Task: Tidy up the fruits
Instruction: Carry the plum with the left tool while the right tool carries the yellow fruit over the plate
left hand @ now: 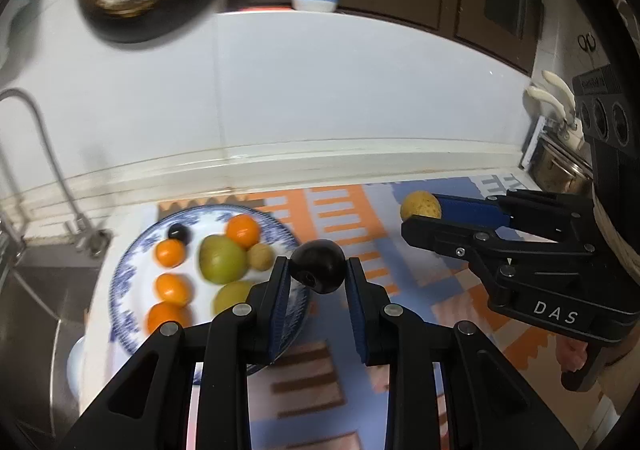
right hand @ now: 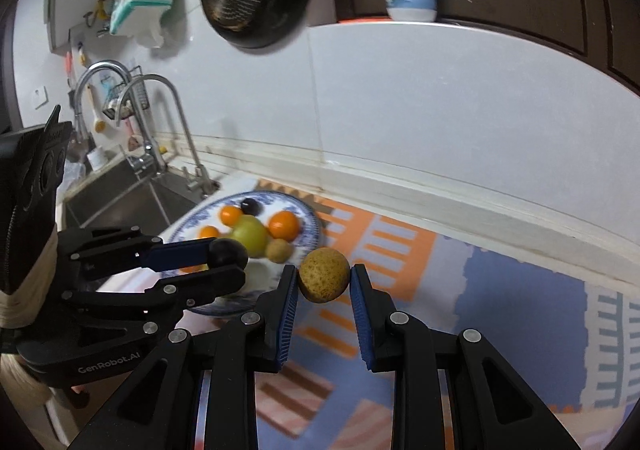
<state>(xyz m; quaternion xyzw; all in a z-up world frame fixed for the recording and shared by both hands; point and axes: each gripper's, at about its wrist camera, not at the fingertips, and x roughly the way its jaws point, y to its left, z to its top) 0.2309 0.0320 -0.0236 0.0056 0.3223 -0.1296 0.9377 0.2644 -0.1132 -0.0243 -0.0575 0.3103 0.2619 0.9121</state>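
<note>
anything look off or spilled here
Nothing is spilled or damaged. The fruit sits tidily on the plate. The left tongs hold a dark fruit, and the right tongs hold a tan fruit, both off the mat.

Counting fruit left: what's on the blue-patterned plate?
On the plate: oranges, green fruits, a tan fruit, one dark fruit. The left gripper covers its near edge.

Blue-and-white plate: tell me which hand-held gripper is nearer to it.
Left. The left hand-held gripper, shut on a dark fruit, is at the blue-and-white plate's right rim. The right hand-held gripper, holding a tan fruit, is farther right over the patterned mat.
</note>
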